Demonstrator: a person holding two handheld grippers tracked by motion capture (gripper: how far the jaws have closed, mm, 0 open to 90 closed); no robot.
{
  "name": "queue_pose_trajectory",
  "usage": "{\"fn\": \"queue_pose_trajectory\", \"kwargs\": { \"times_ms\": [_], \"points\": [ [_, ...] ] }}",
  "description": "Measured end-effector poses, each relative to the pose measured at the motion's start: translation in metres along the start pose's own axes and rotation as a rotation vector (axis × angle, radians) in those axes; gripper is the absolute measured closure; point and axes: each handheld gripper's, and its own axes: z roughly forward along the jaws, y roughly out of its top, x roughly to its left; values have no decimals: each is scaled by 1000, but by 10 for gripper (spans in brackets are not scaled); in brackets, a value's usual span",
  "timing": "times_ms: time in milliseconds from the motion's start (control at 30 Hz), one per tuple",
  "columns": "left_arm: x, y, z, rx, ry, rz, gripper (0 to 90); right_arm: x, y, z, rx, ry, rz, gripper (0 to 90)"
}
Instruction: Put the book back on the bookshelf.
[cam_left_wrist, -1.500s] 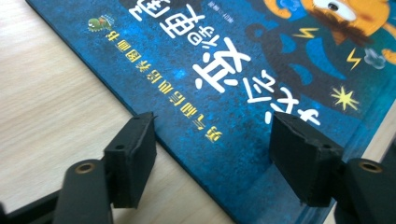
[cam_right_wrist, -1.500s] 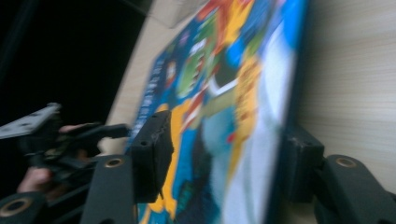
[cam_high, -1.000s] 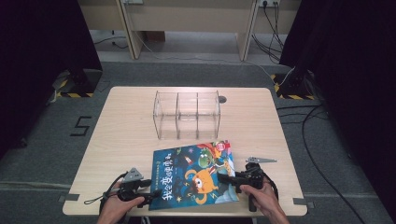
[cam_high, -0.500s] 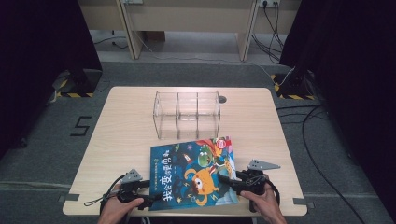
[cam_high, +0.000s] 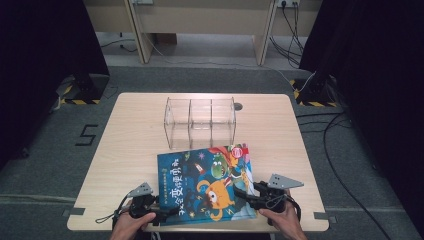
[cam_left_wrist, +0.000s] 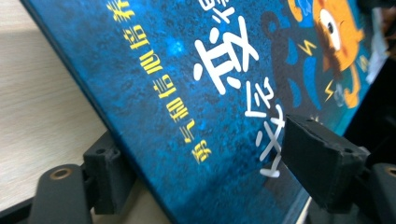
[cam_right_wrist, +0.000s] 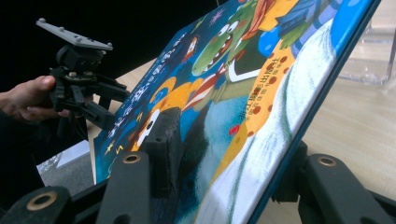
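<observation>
A picture book (cam_high: 205, 180) with a blue cover and cartoon monsters lies near the table's front edge, its near end raised a little. My right gripper (cam_high: 241, 193) is shut on its near right corner. In the right gripper view one pad presses the cover of the book (cam_right_wrist: 243, 93) and the other jaw of the right gripper (cam_right_wrist: 229, 158) sits behind it. My left gripper (cam_high: 167, 214) is at the near left corner. Its jaws have just been opening. The book (cam_left_wrist: 210, 84) stands between the jaws of the left gripper (cam_left_wrist: 210, 168), and the upper pad is just clear of the cover.
A clear plastic organizer (cam_high: 200, 122) with three compartments stands on the wooden table (cam_high: 135, 145) just beyond the book. It also shows behind the book as the clear organizer (cam_right_wrist: 369, 56). Dark curtains and cables flank the table.
Both grippers have edged slightly toward the table's front edge. The book stays nearly where it was.
</observation>
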Motion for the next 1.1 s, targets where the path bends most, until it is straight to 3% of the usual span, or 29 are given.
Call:
{"fn": "queue_pose_trajectory", "kwargs": {
  "times_ms": [133, 200, 267, 367, 467, 533, 633, 867, 900, 1067, 1100],
  "points": [
    [3, -1, -1, -14, -10, -21, 238, 0, 0, 0, 5, -2, 18, 539],
    [7, -3, -1, -41, -47, -64, 293, 0, 0, 0, 5, 0, 17, 539],
    [8, -4, -1, -47, -55, -74, 323, -1, 0, -1, 6, 0, 20, 539],
    [7, -2, -4, -67, -53, -42, 357, -4, -1, -2, 23, -4, 57, 531],
    [4, 4, -13, -137, -76, -5, 541, -6, -1, -6, 62, -47, 61, 505],
    [3, 9, -16, -163, -83, 4, 619, -4, -2, -3, 155, -99, -1, 459],
    [5, 10, -16, -155, -90, 28, 617, 2, 2, -3, 183, -115, -6, 466],
    [12, 7, -15, -155, -141, -21, 654, -1, 5, 3, 217, -146, 92, 414],
    [13, 6, -14, -156, -147, -27, 654, 1, 4, 5, 222, -170, 113, 380],
    [11, 6, -15, -156, -163, -25, 659, 1, 1, 5, 239, -196, 116, 321],
    [10, 6, -16, -164, -184, -33, 659, 1, -2, -1, 249, -236, 103, 329]
  ]
}}
